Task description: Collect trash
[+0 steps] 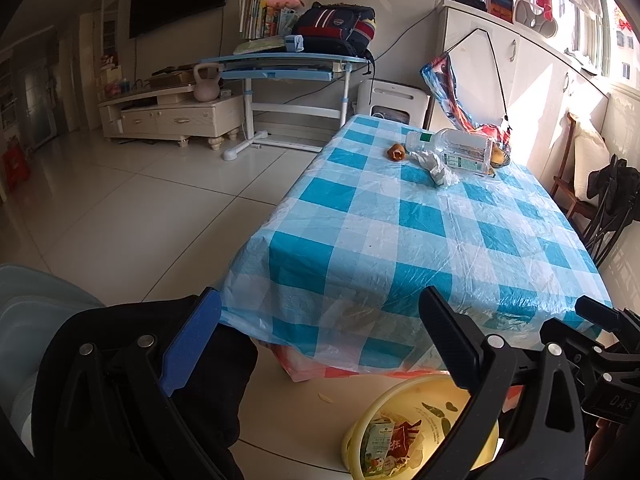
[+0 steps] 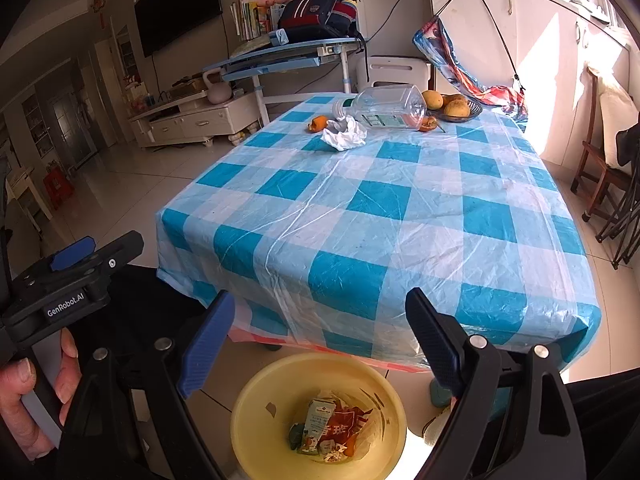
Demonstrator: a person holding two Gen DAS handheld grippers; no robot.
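A yellow bin [image 2: 256, 420] stands on the floor at the table's near edge, holding a small carton [image 2: 318, 420] and red wrappers; it also shows in the left wrist view [image 1: 400, 400]. On the far part of the checked table [image 2: 380, 208] lie an empty clear plastic bottle [image 2: 384, 110] on its side, a crumpled white tissue [image 2: 345, 134] and orange peel [image 2: 318, 124]. The bottle [image 1: 456, 150], tissue [image 1: 436, 164] and peel [image 1: 396, 152] show in the left wrist view too. My right gripper [image 2: 320, 336] is open and empty above the bin. My left gripper [image 1: 320, 332] is open and empty beside it.
A dish of oranges [image 2: 452, 106] and a colourful bag [image 2: 472, 76] sit at the table's far end. A wooden chair [image 2: 600, 160] stands on the right. A blue desk [image 2: 288, 56] and TV cabinet [image 2: 200, 120] stand behind, across tiled floor [image 1: 140, 200].
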